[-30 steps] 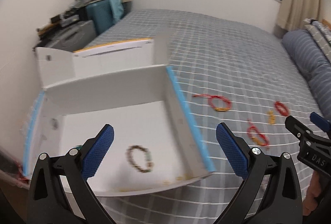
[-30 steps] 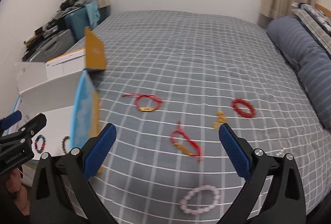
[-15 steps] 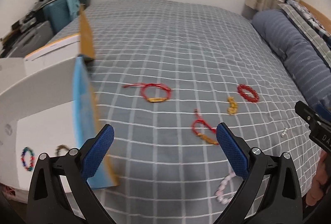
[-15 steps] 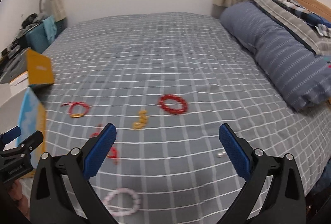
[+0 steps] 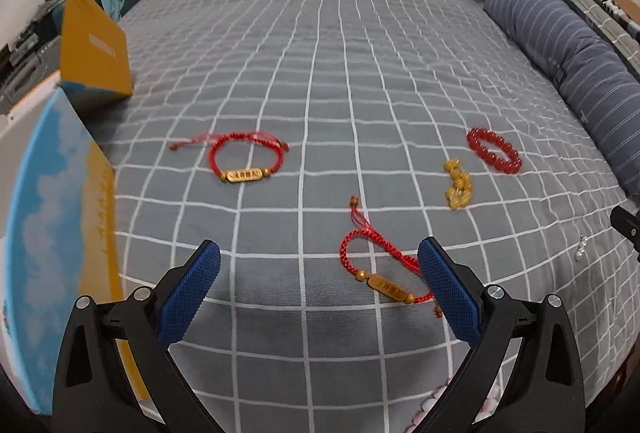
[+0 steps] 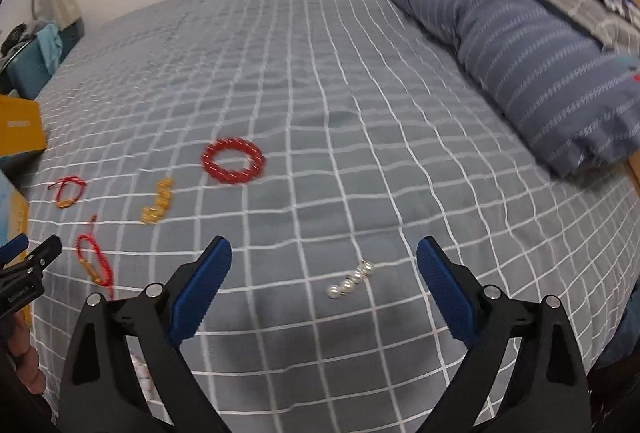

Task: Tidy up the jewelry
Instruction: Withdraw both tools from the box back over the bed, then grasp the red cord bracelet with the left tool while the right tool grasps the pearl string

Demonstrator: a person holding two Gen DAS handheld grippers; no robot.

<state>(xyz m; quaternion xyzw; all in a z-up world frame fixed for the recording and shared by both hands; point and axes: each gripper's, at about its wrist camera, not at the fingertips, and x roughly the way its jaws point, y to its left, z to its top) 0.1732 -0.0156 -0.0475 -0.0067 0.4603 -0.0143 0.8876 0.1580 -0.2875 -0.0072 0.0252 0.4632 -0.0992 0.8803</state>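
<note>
Jewelry lies scattered on the grey checked bed point(image 5: 320, 53). In the left wrist view, my left gripper point(image 5: 319, 289) is open and empty, with a red cord bracelet with a gold bar point(image 5: 376, 269) near its right finger. Farther off lie another red cord bracelet point(image 5: 246, 161), a gold bead piece point(image 5: 458, 185) and a red bead bracelet point(image 5: 494, 151). In the right wrist view, my right gripper point(image 6: 324, 291) is open and empty, with a small string of silver beads point(image 6: 351, 279) between its fingers on the bed. The red bead bracelet point(image 6: 233, 161) lies beyond.
The box with blue and orange walls point(image 5: 60, 217) stands at the left edge of the bed. A striped blue pillow point(image 6: 532, 45) lies along the right side. A pink bead bracelet point(image 5: 432, 405) shows partly under the left gripper. Cluttered furniture point(image 5: 36, 17) stands at far left.
Both grippers have swung right, away from the box. The left one now faces the bracelets on the bed. The right one now faces the silver beads near the pillow.
</note>
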